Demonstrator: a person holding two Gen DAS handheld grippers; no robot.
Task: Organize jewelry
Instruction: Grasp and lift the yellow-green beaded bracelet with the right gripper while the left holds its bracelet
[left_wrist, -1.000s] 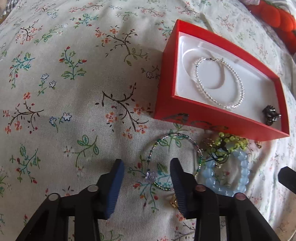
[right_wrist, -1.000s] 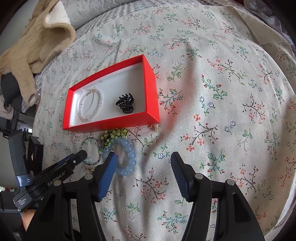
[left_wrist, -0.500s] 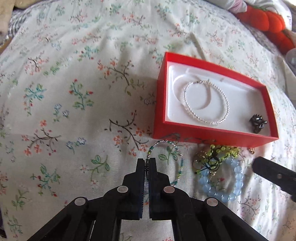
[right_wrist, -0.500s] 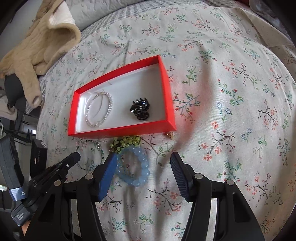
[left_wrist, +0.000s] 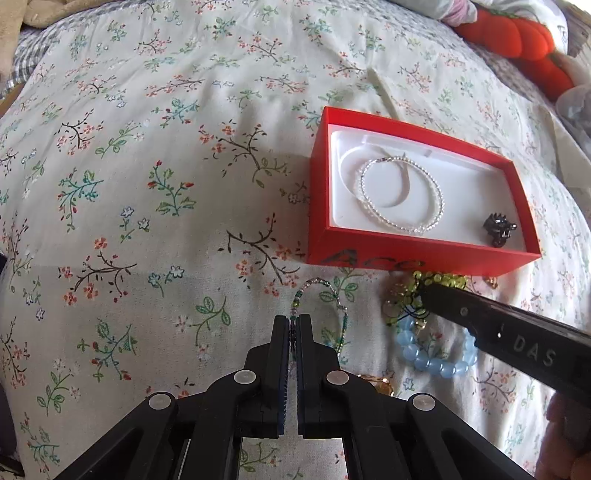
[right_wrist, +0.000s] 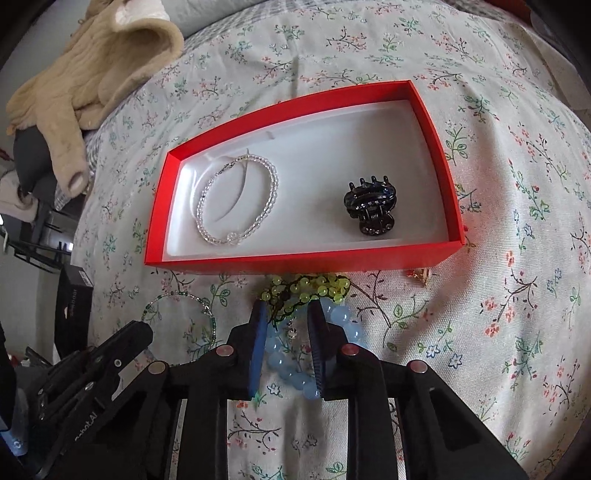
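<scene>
A red box (left_wrist: 417, 254) (right_wrist: 295, 264) with a white lining holds a clear bead bracelet (left_wrist: 402, 195) (right_wrist: 236, 199) and a black hair claw (left_wrist: 498, 227) (right_wrist: 371, 208). My left gripper (left_wrist: 294, 321) is shut on a thin green bead bracelet (left_wrist: 321, 291) (right_wrist: 177, 306) that lies on the floral cloth before the box. My right gripper (right_wrist: 286, 314) is half closed, its jaws either side of a yellow-green bead bracelet (right_wrist: 306, 288) (left_wrist: 439, 280) and a pale blue bead bracelet (right_wrist: 295, 362) (left_wrist: 436, 354). The jaws do not grip them.
A small gold piece (right_wrist: 419, 275) lies by the box's right corner, another (left_wrist: 380, 384) near my left gripper. A beige knitted garment (right_wrist: 92, 70) lies far left; an orange plush thing (left_wrist: 517, 40) far right. The floral cloth (left_wrist: 147, 184) stretches left.
My left gripper shut on the green bracelet a second ago and keeps hold. My right gripper moved forward over the blue and yellow-green bracelets and narrowed its jaws around them.
</scene>
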